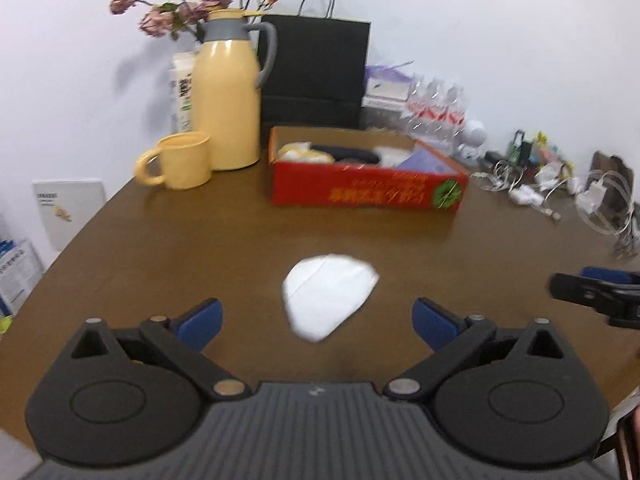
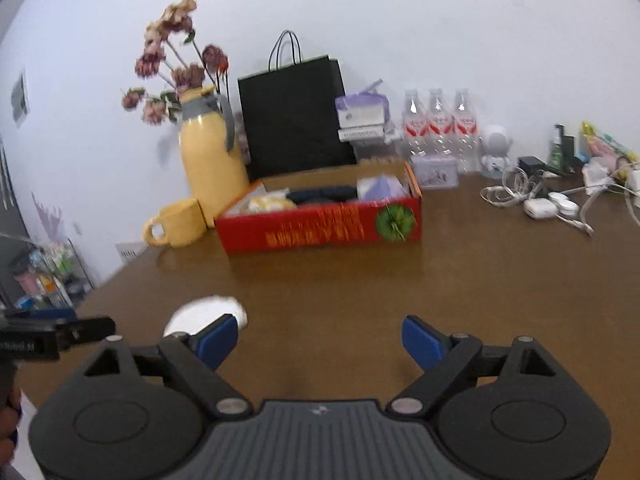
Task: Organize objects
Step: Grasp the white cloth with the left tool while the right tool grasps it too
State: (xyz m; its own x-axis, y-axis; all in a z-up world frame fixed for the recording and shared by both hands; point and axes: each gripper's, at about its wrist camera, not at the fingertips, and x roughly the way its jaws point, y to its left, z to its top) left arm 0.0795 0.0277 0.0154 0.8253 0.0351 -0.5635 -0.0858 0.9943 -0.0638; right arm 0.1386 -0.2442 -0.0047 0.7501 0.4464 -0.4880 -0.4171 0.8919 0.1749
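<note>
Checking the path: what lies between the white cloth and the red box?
Only bare table between cloth and box, clearest in the left wrist view.

The right gripper (image 2: 320,340) is hovering over the brown table (image 2: 460,280) with its jaws standing wide and nothing between them. A white cloth (image 2: 200,314) is lying just beside its left finger, and a red box (image 2: 320,228) is sitting further back.

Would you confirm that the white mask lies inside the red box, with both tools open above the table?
Not quite: the white mask lies on the brown table, nearer than the red box, as the left wrist view shows. Both tools, left and right, are open.
</note>
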